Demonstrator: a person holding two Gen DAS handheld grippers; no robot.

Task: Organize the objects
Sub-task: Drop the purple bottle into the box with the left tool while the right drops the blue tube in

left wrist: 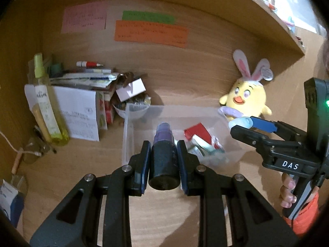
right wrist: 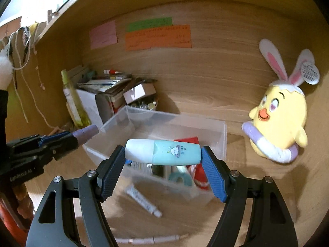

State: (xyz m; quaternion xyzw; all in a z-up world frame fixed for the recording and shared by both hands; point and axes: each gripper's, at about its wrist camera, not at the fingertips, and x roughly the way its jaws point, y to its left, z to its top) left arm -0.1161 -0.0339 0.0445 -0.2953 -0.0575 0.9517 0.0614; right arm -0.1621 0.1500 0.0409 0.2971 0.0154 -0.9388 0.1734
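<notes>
In your left wrist view, your left gripper (left wrist: pixel 164 160) is clamped on a dark bottle with a purple cap (left wrist: pixel 164 154), held above the near edge of the clear bin (left wrist: pixel 128 135). In your right wrist view, your right gripper (right wrist: pixel 163 164) pinches a pale blue tube (right wrist: pixel 164 151) crosswise by its ends, above that bin (right wrist: pixel 223 135); a white tube (right wrist: pixel 144 202) lies on the desk nearer you.

Mint-and-white tube (right wrist: pixel 163 152); yellow chick (right wrist: pixel 281 121)
</notes>
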